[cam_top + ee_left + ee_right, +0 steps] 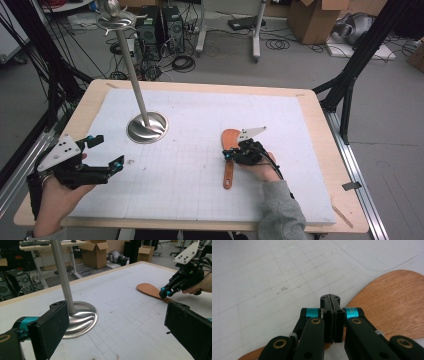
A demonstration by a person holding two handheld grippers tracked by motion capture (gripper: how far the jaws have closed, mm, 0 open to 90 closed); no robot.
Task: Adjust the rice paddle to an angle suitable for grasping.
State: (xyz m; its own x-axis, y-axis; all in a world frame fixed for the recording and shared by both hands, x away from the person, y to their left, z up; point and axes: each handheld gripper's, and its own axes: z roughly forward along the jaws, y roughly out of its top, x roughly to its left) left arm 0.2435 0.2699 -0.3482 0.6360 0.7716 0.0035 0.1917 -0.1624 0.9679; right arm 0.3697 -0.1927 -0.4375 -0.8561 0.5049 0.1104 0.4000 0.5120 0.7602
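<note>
**Wooden spatula on the mat, right jaws clenched above it**

The wooden spatula (pixel 229 155) lies flat on the white gridded mat (pixel 200 165), right of the worktop's (pixel 320 165) middle and somewhat nearer the near edge. Its broad blade points toward the far edge and its slim handle toward the near edge, ending in a small rounded tip.

The right gripper (pixel 227 156) sits over the spatula where blade narrows into handle, held from the right by the person's right hand (pixel 264 170) in a grey sleeve. In the right gripper view its jaws are pressed flat against each other with nothing between them, the blade (pixel 392 302) spreading out beneath and beside them. Whether the tips touch the wood cannot be told. The left gripper view shows the same gripper (pixel 165 293) tipped down at the spatula's (pixel 148 289) neck.

The left gripper (pixel 106 154) is well apart, at the worktop's left edge near the near-left corner, held in the person's left hand (pixel 57 197). Its jaws are released, spread wide and empty, pointing across the mat.

Beyond it, in the left half of the mat toward the far edge, stands a metal stand (pixel 146 126) with a round shiny base and a thin pole rising upward.
</note>
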